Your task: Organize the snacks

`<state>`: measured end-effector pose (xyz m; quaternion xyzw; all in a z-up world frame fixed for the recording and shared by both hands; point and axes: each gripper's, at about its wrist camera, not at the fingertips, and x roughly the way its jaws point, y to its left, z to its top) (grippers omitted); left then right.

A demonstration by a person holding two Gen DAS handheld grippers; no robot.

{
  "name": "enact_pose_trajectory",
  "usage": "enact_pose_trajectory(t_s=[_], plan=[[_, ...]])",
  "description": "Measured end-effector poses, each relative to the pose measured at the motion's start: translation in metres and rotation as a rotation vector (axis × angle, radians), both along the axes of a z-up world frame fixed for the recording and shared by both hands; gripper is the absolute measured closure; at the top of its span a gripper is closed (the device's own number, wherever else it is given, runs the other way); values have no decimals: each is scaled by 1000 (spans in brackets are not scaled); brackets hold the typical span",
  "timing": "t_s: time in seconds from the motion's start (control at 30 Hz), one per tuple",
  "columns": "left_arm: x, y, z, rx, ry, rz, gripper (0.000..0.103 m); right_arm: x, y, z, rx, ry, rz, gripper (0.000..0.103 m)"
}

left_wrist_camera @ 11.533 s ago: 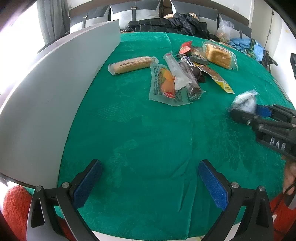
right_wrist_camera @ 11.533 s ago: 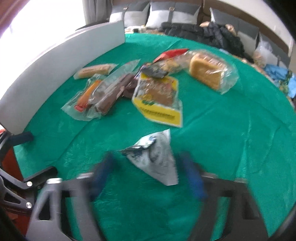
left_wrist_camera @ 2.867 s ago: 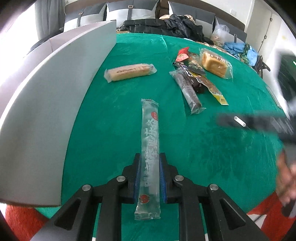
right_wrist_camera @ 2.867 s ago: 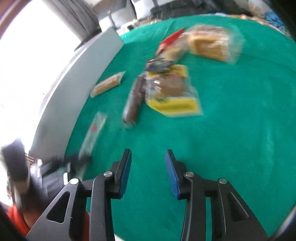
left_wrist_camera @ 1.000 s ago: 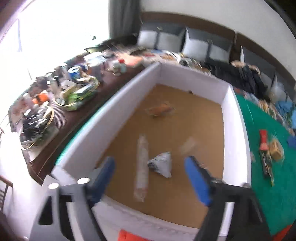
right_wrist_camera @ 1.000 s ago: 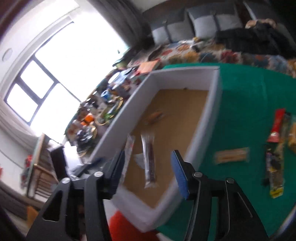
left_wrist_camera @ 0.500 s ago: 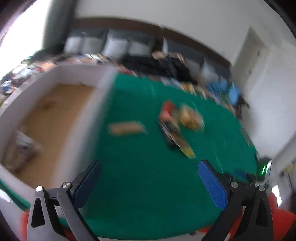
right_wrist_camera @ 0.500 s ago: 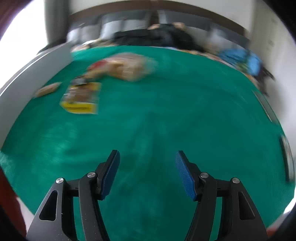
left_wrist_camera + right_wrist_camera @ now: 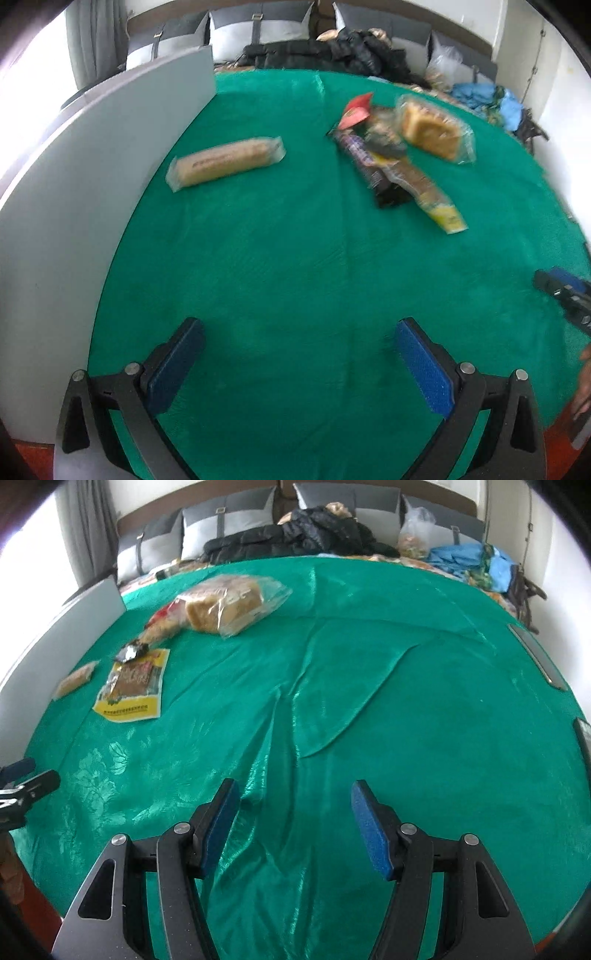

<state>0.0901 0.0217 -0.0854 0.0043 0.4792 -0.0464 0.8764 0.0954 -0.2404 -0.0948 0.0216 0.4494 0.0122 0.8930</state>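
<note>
Left claw [image 9: 295, 354]: jaws spread wide, nothing between the blue pads, hovering low over the green cloth [image 9: 295, 258] at the near edge of the tabletop.

Right claw [image 9: 293, 819]: also parted and empty, over a wrinkled stretch of cloth with no snack close by.

Snacks left: 1 long biscuit bar [image 9: 226, 159] lying alone, then a cluster further right — a dark wrapped bar [image 9: 364, 162], a yellow-ended packet [image 9: 424, 188], a red sachet [image 9: 356, 110] and a bagged bread loaf [image 9: 432, 129], overlapping one another.

Box: the white box wall [image 9: 92, 177] runs along the left side of the cloth; its inside is out of sight from both cameras.

Key relation: the biscuit bar sits ahead and to the left of the left claw, just beside the box wall. Its long axis runs roughly crosswise to the claw's forward line, tilted up slightly at the right end.

Nearer hand: left, I judge. From the right wrist view the same bar shows only as a small shape at the far left edge, well apart from that claw.

Next move, my read: the left claw reaches forward-left and pinches the bar across its narrow width; little or no wrist turn looks needed.

Risk: slick wrapper, may slip if caught near an end.
</note>
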Motion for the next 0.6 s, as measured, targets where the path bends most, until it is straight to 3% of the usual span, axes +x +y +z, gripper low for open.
enact_pose_trajectory(t_s=[0.33, 0.6], plan=[[-1, -2, -4, 33, -16, -27, 0, -6, 15, -5, -47, -12, 22, 24], [-3, -1, -2, 35, -21, -46, 0, -8, 17, -6, -49, -20, 21, 20]])
